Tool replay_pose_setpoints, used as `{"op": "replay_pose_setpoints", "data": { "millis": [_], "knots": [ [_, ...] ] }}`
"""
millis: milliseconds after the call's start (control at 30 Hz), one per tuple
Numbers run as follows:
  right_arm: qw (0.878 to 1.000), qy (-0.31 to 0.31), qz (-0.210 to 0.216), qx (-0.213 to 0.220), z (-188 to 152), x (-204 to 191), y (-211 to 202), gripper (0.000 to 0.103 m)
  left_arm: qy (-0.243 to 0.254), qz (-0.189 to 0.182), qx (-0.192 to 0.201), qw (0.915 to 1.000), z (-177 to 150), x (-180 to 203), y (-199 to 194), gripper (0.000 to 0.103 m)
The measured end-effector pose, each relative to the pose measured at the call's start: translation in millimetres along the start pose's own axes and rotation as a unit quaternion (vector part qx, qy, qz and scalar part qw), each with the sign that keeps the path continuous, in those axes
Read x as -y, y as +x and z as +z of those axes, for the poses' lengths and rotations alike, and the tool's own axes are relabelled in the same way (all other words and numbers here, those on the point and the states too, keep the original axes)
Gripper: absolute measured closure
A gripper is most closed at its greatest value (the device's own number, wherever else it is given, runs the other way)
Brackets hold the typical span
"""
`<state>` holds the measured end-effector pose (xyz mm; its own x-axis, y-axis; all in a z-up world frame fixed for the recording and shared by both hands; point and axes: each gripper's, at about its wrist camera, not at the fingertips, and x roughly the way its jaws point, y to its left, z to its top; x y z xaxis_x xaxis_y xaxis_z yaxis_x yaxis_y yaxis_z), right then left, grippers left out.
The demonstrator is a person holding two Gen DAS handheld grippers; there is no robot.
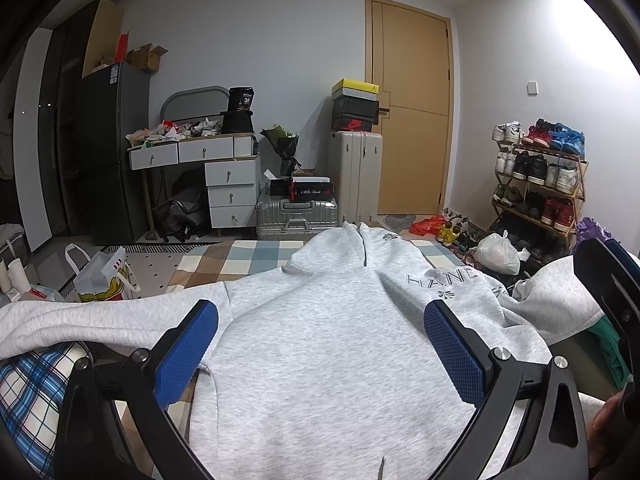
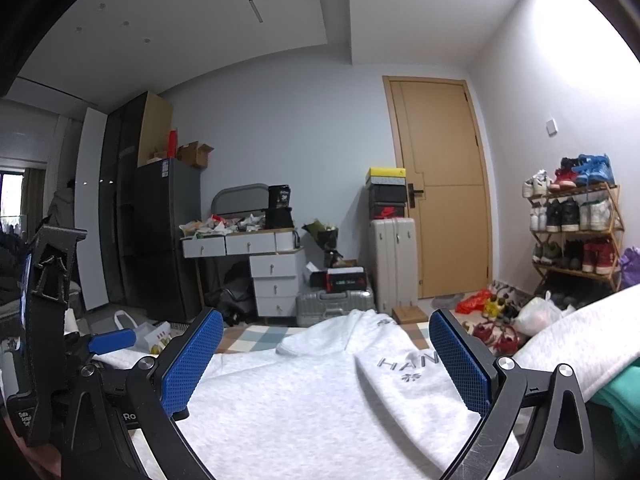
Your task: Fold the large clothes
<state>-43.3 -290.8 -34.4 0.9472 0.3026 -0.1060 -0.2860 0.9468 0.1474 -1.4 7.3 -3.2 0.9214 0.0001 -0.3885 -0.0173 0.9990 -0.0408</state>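
Big light-grey heathered fleece hoodie [image 1: 320,340] lies spread flat on a bed with a checked blanket [image 1: 240,256], hood end pointing toward the far wall, sleeves out to both sides. Soft, matte knit; grey "HAND" lettering [image 1: 440,279] and a small flower mark sit on a folded-over panel near the right shoulder. One sleeve [image 2: 580,340] runs thick and ribbed-looking along the right edge.

Room behind: tan wooden door [image 1: 412,112], dark fridge [image 1: 108,152], white drawer desk [image 1: 208,160] heaped with clutter, ridged silver suitcase [image 1: 296,214], slatted shoe rack [image 1: 540,184].

Left gripper [image 1: 320,344] hovers over the hoodie's torso, black frame, blue dimpled pads [image 1: 188,352] spread wide, nothing between them. Right gripper [image 2: 326,360] sits over the right chest area, blue textured pads [image 2: 192,364] also wide apart, gripping nothing.
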Motion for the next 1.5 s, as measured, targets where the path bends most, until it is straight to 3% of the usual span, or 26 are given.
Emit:
{"op": "replay_pose_setpoints", "data": {
  "millis": [1033, 1500],
  "knots": [
    [1.000, 0.002, 0.000, -0.004, -2.2, 0.4, 1.9, 0.000, 0.005, -0.004, -0.002, 1.0000, -0.7, 5.3, 0.2, 0.002],
    [0.998, 0.043, -0.034, -0.033, -2.1, 27.2, 10.0, 0.000, 0.010, -0.006, -0.016, 0.9998, -2.8, 5.5, 5.7, 0.002]
  ]
}}
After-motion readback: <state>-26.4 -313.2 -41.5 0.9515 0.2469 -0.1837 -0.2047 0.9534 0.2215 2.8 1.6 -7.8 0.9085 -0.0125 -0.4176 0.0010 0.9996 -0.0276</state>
